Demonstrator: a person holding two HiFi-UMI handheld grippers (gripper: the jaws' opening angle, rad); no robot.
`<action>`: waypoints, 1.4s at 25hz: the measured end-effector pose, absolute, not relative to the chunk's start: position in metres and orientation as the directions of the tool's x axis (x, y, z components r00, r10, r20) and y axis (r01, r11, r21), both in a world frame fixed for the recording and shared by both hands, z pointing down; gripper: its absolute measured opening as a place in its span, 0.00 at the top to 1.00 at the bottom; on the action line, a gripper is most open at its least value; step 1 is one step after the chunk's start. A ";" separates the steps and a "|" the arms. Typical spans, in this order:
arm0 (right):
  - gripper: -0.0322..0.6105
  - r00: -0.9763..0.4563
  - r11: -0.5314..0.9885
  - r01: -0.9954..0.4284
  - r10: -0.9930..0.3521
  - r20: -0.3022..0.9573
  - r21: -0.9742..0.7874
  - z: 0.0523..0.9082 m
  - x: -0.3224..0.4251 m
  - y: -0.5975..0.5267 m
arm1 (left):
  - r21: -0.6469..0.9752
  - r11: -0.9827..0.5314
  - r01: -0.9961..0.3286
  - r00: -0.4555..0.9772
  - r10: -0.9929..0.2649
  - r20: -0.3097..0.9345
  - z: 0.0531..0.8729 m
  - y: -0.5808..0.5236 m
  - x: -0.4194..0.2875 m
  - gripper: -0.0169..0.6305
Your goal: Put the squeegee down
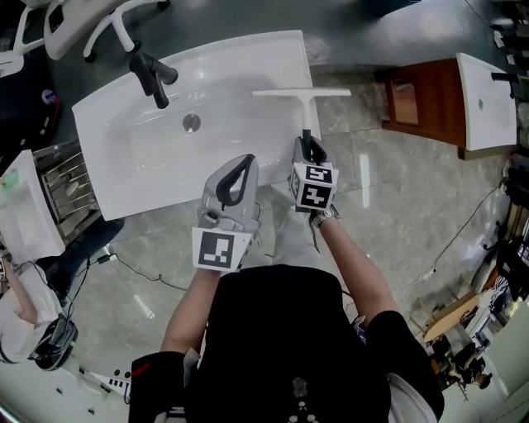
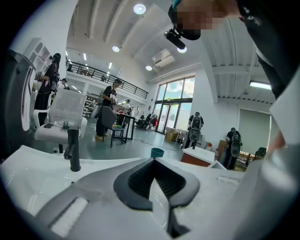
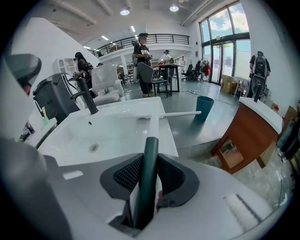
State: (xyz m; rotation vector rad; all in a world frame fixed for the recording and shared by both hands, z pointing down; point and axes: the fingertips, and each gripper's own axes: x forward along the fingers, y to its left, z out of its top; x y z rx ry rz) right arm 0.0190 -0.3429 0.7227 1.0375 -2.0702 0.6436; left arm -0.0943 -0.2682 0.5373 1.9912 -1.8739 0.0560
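Observation:
The squeegee has a long white blade [image 1: 302, 93] and a dark green handle [image 3: 149, 173]. My right gripper [image 1: 307, 149] is shut on that handle, and the blade [image 3: 159, 115] hangs over the right edge of the white sink [image 1: 240, 74]. In the right gripper view the handle runs straight up between the black pads [image 3: 176, 180]. My left gripper [image 1: 242, 161] hovers at the sink's near edge, left of the right one. It is shut with nothing between its jaws [image 2: 154, 161]. A black faucet [image 1: 151, 76] stands at the basin's far left.
A wooden cabinet with a white top [image 1: 430, 103] stands to the right of the sink. White chairs [image 1: 83, 21] are behind the basin, and a teal bucket [image 3: 204, 108] sits on the floor beyond it. A metal rack [image 1: 62, 178] and cables lie at the left.

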 end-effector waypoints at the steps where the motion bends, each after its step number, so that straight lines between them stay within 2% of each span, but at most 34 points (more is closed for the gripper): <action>1: 0.79 -0.418 0.551 -0.826 -0.465 0.780 -0.114 0.723 0.019 -0.343 | 0.259 -0.018 -0.966 0.098 -0.949 0.299 0.537 -0.268 -0.094 0.97; 10: 0.79 -0.448 0.559 -0.816 -0.456 0.769 -0.145 0.724 0.019 -0.342 | 0.259 -0.013 -0.966 0.094 -0.948 0.303 0.540 -0.261 -0.095 0.97; 19: 0.69 -0.485 0.570 -0.803 -0.454 0.748 -0.174 0.712 0.018 -0.335 | 0.255 -0.024 -0.967 0.102 -0.950 0.295 0.537 -0.254 -0.092 0.97; 25: 0.69 -0.487 0.556 -0.812 -0.478 0.731 -0.178 0.697 0.025 -0.330 | 0.250 -0.036 -0.967 0.108 -0.955 0.276 0.528 -0.245 -0.094 0.97; 33: 0.92 -0.466 0.510 -0.845 -0.550 0.693 -0.164 0.671 0.033 -0.321 | 0.245 -0.070 -0.967 0.135 -0.957 0.257 0.524 -0.228 -0.100 0.97; 35: 0.95 -0.463 0.495 -0.852 -0.562 0.685 -0.170 0.664 0.036 -0.317 | 0.247 -0.082 -0.965 0.146 -0.956 0.253 0.522 -0.224 -0.100 0.97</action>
